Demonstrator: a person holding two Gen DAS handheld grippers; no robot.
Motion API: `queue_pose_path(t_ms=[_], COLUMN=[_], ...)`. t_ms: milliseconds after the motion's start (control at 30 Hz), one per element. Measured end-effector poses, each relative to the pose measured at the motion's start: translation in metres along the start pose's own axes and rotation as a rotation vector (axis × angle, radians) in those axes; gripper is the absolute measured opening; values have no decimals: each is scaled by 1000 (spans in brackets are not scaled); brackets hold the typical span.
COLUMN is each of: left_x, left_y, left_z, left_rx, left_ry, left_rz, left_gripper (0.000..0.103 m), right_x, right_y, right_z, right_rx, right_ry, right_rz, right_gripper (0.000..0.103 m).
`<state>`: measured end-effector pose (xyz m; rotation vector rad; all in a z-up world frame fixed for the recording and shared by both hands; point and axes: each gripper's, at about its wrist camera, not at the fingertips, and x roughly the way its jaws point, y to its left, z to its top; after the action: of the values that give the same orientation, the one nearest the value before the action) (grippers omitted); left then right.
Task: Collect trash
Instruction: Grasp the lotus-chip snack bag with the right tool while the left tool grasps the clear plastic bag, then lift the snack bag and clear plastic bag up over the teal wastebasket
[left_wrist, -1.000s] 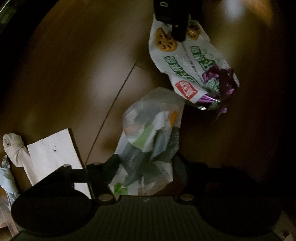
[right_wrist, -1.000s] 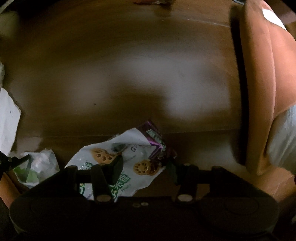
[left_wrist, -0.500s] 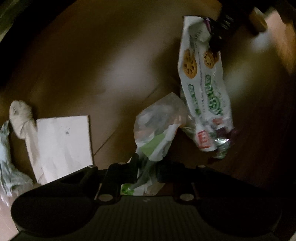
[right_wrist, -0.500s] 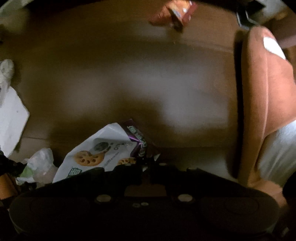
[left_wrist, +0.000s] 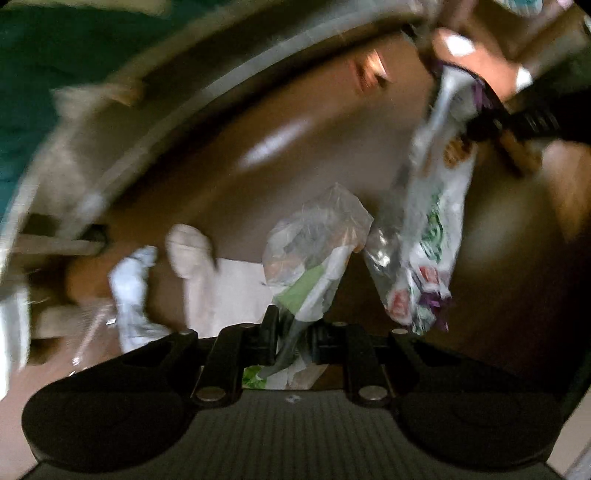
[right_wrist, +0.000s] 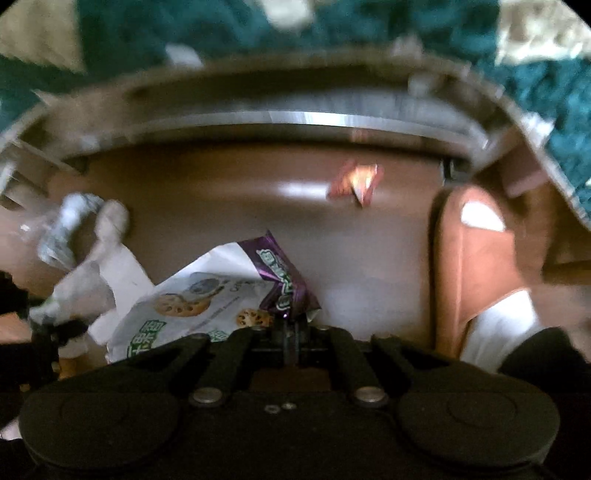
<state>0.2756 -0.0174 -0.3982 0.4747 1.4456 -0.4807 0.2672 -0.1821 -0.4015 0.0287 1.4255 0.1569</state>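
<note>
My left gripper (left_wrist: 291, 341) is shut on a crumpled clear plastic bag (left_wrist: 314, 254) with green and white print, which hangs off the brown table (left_wrist: 258, 129). My right gripper (right_wrist: 291, 338) is shut on the purple end of a white snack wrapper (right_wrist: 207, 299) printed with lotus-root slices. The same snack wrapper (left_wrist: 436, 221) dangles from the right gripper (left_wrist: 491, 122) at the upper right of the left wrist view. Both wrappers are lifted above the table.
On the table lie a white paper sheet (left_wrist: 236, 291), a cream tissue wad (left_wrist: 188, 251), a white crumpled wrapper (left_wrist: 129, 280) and a small orange wrapper (right_wrist: 354, 181). A brown padded chair (right_wrist: 476, 266) stands at the right. A teal rug (right_wrist: 221, 29) lies beyond the table's metal edge (right_wrist: 295, 118).
Both grippers closed on their wrappers and rose well above the table, lifting them. The table edge and the rug have come into view.
</note>
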Motion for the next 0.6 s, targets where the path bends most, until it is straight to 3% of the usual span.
queue_pose_path(t_ms=[367,600], left_x=[-179,-273], left_y=[29,20], left_z=[-12,-42], left_rx=[-338,-426], left_ry=[-246,-412], left_rz=[-6,10], left_gripper=[16,16], right_x=[-143,-244], right_y=[4,10], right_z=[-7,-19], right_rx=[-158,-212], right_ry=[-285,-463], right_rz=[61,87], right_gripper=[4,4])
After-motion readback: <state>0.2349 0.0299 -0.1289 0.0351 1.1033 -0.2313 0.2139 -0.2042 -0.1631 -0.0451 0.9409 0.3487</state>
